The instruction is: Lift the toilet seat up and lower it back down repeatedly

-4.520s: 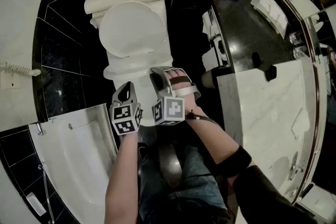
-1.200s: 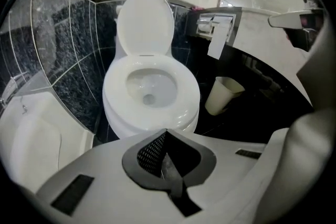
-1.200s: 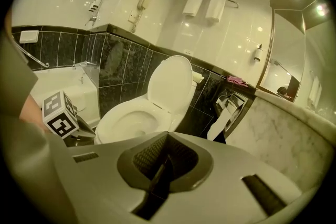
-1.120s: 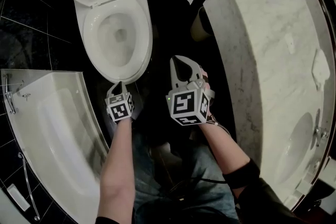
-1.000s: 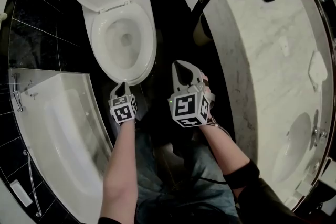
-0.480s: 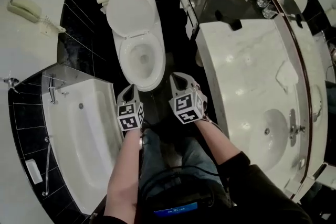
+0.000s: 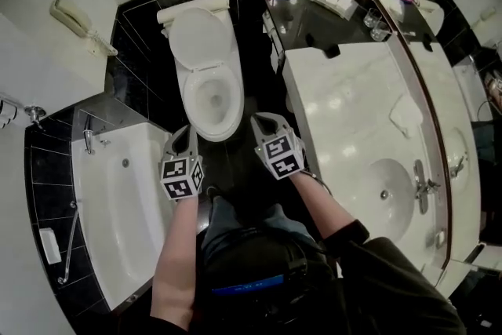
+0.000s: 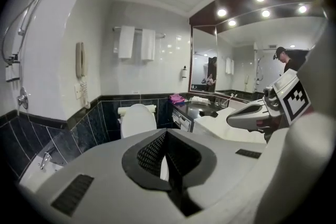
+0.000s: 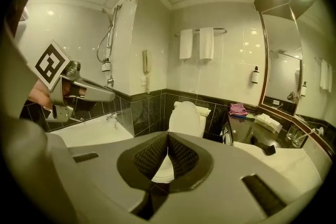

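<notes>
Left gripper (image 7: 184, 134) and right gripper (image 7: 261, 122) are now drawn up, clear of the bowl, with jaws clenched and empty. Toilet seat (image 7: 200, 37) is left raised against the cistern. Lowering is judged next.

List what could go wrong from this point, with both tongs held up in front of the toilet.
1. The left tongs and right tongs are shut and empty, apart from the toilet. Shut tips could slip on its smooth rim rather than grip it.
2. The lid stands raised against the tank; a knock might drop it.
3. The bathtub and marble counter flank the toilet closely, so swinging tongs may strike them.
</notes>
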The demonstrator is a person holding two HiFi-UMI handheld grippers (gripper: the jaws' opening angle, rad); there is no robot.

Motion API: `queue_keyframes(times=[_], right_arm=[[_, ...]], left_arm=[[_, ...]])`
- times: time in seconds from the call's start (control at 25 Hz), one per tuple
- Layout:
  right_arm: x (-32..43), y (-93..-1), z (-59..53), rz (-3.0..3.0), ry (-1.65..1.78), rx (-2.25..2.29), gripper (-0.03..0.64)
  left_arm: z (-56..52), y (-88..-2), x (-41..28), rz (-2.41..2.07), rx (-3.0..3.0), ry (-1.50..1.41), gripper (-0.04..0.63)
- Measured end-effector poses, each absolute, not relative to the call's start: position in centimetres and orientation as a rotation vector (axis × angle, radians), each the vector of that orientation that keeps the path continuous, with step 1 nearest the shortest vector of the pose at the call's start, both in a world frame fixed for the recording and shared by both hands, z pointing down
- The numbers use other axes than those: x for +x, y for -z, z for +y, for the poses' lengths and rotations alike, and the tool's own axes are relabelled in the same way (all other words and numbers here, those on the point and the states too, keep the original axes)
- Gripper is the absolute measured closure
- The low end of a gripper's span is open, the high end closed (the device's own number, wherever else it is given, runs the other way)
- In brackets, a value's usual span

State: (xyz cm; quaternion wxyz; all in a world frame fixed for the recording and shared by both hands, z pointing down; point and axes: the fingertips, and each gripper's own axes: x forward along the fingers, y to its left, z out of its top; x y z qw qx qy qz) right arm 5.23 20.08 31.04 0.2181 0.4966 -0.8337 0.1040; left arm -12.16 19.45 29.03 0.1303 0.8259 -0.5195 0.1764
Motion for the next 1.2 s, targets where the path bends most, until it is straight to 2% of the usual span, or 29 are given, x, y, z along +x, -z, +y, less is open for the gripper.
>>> queue_keyframes(times=[0.44, 1.04, 1.2], right_arm=[[5.4, -31.3, 21.8, -2.295, -0.305, 1.352, 0.598], [3.0, -33.6, 18.6, -2.236, -0.350, 1.388, 0.595], [1.5, -35.5, 16.3, -2.205, -0.396, 1.375, 0.525]], left_arm=[[22.0, -27.3, -13.6, -1.525, 2.423, -0.472, 0.609], [19.5, -29.9, -14.8, -1.470, 2.444, -0.502, 0.607], [17.6, -31.6, -15.7, -1.420, 2.467, -0.529, 0.607]])
